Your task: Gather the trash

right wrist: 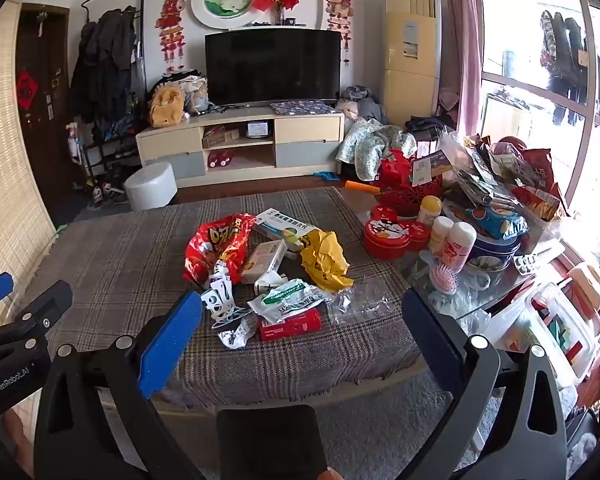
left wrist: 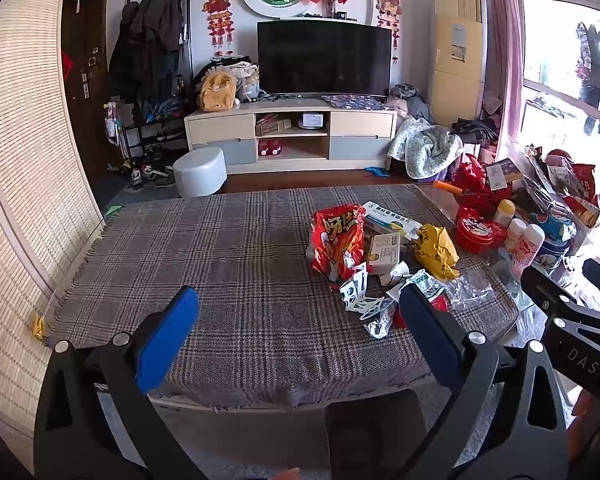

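Observation:
A pile of trash lies on the plaid-clothed table (left wrist: 228, 264): a red snack bag (left wrist: 336, 240) (right wrist: 216, 248), a crumpled yellow wrapper (left wrist: 436, 250) (right wrist: 326, 258), small medicine boxes (left wrist: 384, 254) (right wrist: 264, 258), a white-green packet (right wrist: 288, 298), a red flat box (right wrist: 290, 324) and clear plastic wrap (right wrist: 358, 302). My left gripper (left wrist: 300, 332) is open and empty above the table's near edge, left of the pile. My right gripper (right wrist: 302, 332) is open and empty, just short of the pile.
A red tin (right wrist: 394, 234), bottles (right wrist: 454, 246), a blue tin and snack bags (right wrist: 496, 184) crowd the table's right end. A clear storage box (right wrist: 560, 328) stands to the right of the table. A white stool (left wrist: 200, 172) and TV stand (left wrist: 292, 136) lie beyond the table.

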Demonstrator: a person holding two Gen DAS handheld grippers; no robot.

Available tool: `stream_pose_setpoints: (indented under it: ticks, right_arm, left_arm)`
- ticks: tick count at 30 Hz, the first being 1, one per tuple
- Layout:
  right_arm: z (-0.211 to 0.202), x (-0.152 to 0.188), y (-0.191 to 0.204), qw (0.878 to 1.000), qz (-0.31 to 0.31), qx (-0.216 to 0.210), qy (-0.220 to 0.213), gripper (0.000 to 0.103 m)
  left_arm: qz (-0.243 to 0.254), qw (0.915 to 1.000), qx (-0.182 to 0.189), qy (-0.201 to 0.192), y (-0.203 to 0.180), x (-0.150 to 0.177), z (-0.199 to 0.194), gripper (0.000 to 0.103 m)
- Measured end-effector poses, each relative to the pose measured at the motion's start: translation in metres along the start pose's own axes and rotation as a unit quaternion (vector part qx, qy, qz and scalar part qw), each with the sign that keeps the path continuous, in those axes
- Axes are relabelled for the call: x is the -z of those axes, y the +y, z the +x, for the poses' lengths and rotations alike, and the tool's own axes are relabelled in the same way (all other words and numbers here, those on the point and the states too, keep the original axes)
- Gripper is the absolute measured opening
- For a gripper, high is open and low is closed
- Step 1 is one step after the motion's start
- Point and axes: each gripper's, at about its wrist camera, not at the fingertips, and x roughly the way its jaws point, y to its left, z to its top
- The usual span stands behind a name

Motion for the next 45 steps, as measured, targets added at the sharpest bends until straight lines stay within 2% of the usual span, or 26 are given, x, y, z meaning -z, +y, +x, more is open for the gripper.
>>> stream_pose_setpoints:
  ticks: [45]
  right_arm:
    - [0.0022, 0.0007, -0.0024, 1.0, 0.001, -0.006, 0.004, 0.1]
  left_arm:
    - [-0.005, 1.0, 0.003, 0.0, -0.0001, -0.0046, -0.0034, 0.095]
